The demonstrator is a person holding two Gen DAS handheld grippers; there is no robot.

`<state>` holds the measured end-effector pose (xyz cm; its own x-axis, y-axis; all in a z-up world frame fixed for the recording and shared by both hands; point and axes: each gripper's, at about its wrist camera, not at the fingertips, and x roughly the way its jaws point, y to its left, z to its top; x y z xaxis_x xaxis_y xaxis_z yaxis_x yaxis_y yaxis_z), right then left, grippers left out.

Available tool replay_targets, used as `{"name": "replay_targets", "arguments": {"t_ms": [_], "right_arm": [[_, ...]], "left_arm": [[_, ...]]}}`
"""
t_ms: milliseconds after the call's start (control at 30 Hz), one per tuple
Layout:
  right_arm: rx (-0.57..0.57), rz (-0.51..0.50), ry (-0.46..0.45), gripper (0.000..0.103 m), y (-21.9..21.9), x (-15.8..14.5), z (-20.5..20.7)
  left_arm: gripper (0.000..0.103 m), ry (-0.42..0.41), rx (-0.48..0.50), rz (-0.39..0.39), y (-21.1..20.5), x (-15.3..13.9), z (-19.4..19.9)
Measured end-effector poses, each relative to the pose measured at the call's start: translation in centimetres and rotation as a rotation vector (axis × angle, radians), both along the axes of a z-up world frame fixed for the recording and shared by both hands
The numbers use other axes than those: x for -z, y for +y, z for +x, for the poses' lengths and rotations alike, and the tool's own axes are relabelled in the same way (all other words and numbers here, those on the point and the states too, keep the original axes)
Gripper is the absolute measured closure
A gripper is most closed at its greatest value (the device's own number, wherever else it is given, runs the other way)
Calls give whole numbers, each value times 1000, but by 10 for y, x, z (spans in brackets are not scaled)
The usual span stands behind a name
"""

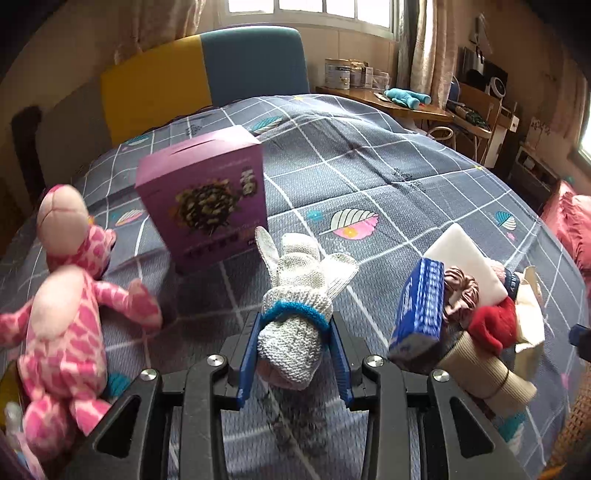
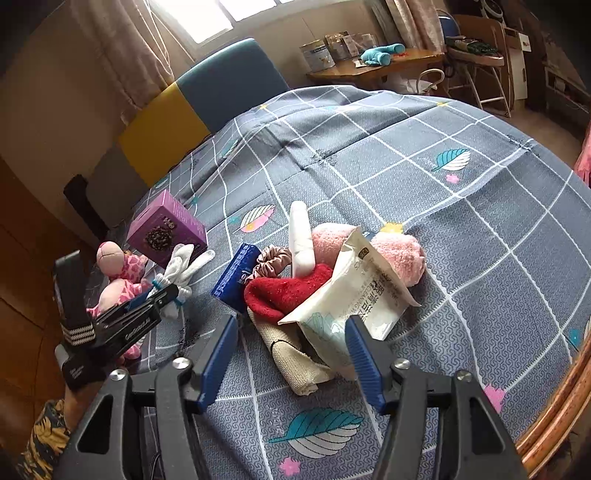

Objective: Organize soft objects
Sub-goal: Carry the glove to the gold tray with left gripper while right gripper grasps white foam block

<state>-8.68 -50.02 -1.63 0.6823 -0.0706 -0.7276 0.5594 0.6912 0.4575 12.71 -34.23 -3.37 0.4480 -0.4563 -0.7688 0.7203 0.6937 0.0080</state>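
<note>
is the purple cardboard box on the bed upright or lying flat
Upright, leaning slightly: the purple cardboard box stands on its bottom edge on the grey checked bedspread, printed front facing the camera, slotted top uppermost.

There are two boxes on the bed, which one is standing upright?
The purple box, beside the pink plush toy. The blue box leans tilted against the pile of soft things instead.

Daylit window (image 1: 314, 11), curtains (image 2: 122, 55), yellow-blue headboard (image 1: 207, 74), wooden desk (image 2: 373, 68) beside bed.

A coarse knitted cotton glove (image 1: 295, 295), a fuzzy plush giraffe (image 1: 62, 317), a glossy cardboard box (image 1: 207, 192) and a crinkly plastic packet (image 2: 354, 295) lie on the matt woven bedspread (image 1: 388, 177).
</note>
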Motion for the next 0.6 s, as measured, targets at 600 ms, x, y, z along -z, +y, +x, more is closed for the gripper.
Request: {"name": "replay_targets", "arguments": {"t_ms": [600], "right_arm": [[-63, -108, 244, 70, -58, 31, 141]], "left_arm": [[67, 52, -46, -132, 119, -24, -76]]}}
